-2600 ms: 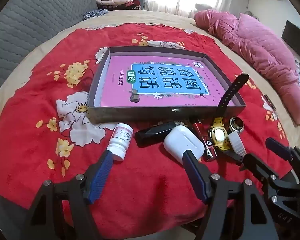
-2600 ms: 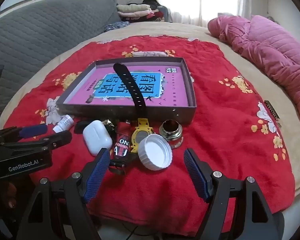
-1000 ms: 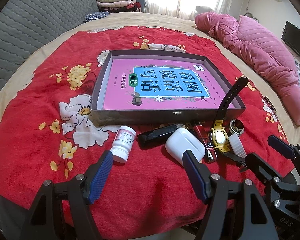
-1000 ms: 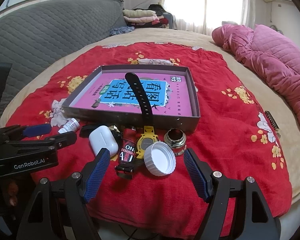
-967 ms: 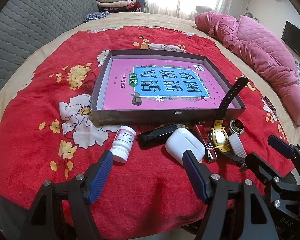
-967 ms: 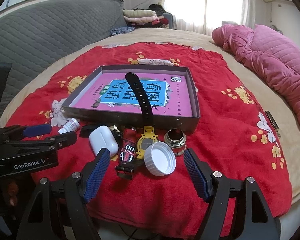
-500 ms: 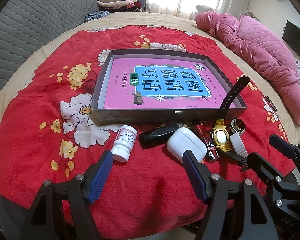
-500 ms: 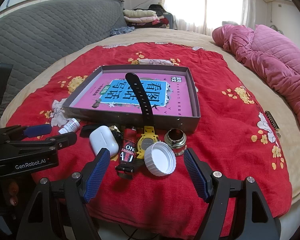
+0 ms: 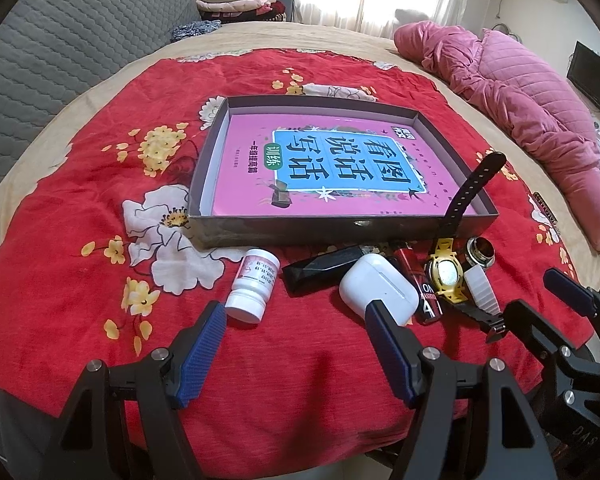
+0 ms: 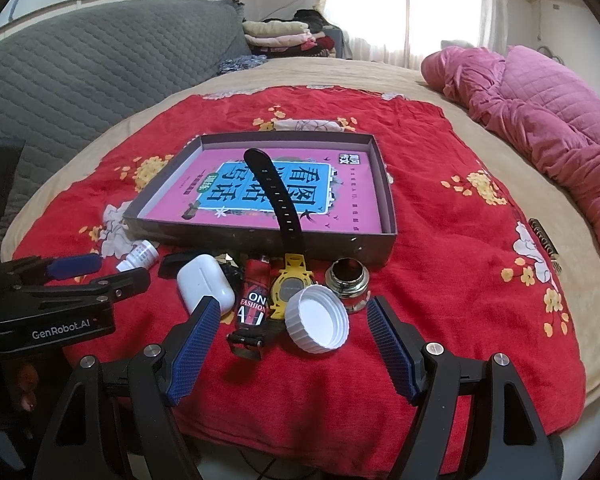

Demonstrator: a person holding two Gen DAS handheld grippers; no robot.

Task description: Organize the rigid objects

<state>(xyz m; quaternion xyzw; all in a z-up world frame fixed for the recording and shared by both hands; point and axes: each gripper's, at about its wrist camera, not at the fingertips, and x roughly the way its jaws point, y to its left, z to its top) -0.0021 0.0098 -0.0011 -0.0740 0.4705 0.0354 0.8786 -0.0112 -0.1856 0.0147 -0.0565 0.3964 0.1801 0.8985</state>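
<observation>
Left wrist view shows a row of small things lying on a red flowered cloth (image 9: 80,280) on the bed, just in front of the near wall of a shallow dark box (image 9: 340,228) whose floor is a pink and blue printed sheet. At the left end a white pill bottle (image 9: 254,290) lies on its side, its cap toward the camera and its long axis running roughly toward the box. Next comes a black faceted object (image 9: 320,270), lying crosswise, then a white earbud case (image 9: 378,292) (smooth and rounded, its seam line visible). A red lighter (image 9: 420,292) lies beside it, lengthwise toward the box, and beside that a yellow watch (image 9: 444,274) lies face up; its black strap rises at a slant over the box's wall and points into the box. A small metal jar (image 9: 480,250) sits at the right end of the row.

In the right wrist view a white lid (image 10: 318,324) rests tilted with its hollow side up, touching the watch (image 10: 290,286) and just in front of the jar (image 10: 348,280).

The left tool (image 9: 300,350) hangs open above the cloth, blue pads spread apart and holding nothing, with the bottle near its left pad. The right tool (image 10: 292,346) is likewise open and empty, with the lid and the watch's buckle end between its pads.
</observation>
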